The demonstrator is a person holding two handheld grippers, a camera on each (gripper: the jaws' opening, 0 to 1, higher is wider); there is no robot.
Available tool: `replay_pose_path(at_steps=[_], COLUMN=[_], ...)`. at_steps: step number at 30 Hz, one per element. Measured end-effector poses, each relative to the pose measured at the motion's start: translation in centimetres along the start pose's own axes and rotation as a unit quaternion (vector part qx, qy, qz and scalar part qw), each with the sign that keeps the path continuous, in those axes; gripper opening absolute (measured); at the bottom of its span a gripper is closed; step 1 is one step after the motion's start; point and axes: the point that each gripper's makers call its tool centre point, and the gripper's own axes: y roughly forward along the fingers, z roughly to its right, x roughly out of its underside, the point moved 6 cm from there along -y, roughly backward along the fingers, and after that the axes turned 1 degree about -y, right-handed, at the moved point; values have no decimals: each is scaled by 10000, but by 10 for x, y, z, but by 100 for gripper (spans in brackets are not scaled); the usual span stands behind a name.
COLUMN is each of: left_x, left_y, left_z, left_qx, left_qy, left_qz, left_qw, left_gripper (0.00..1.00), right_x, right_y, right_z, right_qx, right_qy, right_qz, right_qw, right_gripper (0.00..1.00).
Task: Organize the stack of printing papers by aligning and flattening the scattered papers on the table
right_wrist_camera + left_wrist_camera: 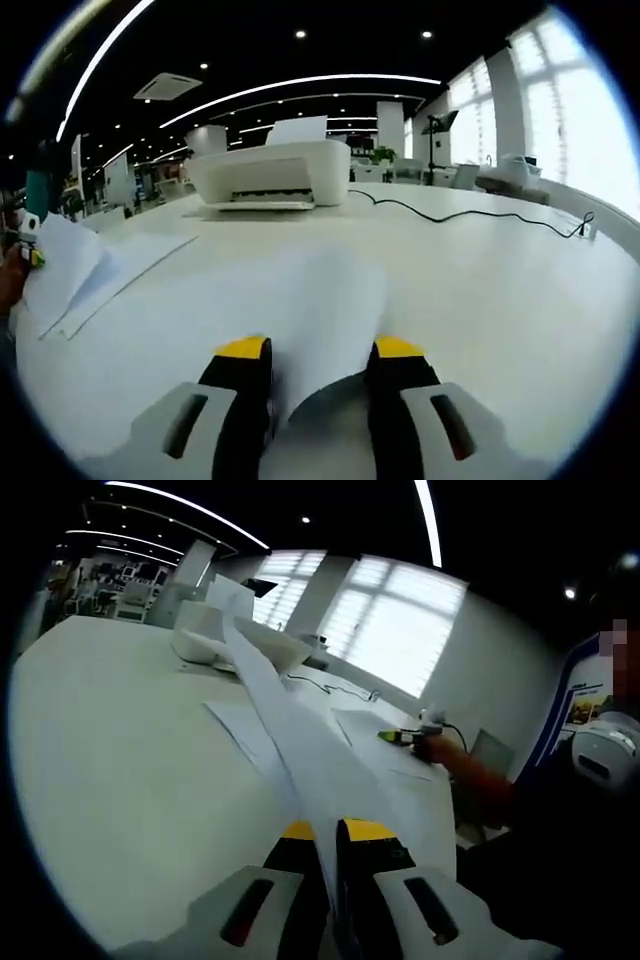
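White paper sheet (300,740) pinched edge-on in left gripper (328,832), long axis toward printer (215,640), right gripper (320,350) fingers apart.

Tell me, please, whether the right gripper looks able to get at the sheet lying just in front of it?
Probably yes. The right gripper is open, and the near edge of the sheet already lies between its fingers on the white table. Nothing stands between them; the printer sits well behind.

White printing papers, scattered: one sheet (300,740) lifted edge-on, running from bottom centre toward upper left in the left gripper view; another sheet (320,320) flat at lower centre in the right gripper view; overlapping sheets (95,270) at left.
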Motion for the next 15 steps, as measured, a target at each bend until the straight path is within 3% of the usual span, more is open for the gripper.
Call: replay_pose_path(at_steps=[5,7,15], left_x=[1,2,1], left_y=[1,0,-2], left_z=[2,2,-1], left_qx=[5,0,-6], left_qy=[-1,-12,-22], left_qz=[13,9,-10], left_qw=[10000,10000,10000], left_gripper=[7,7,7], right_x=[0,1,-4], right_y=[-3,-4,-8], right_z=[-4,-6,-11], right_qx=[-151,-272,-379], right_qy=[95,137,332], right_qz=[-13,-82,104], right_qw=[9998,9995,9987], right_gripper=[19,8,1])
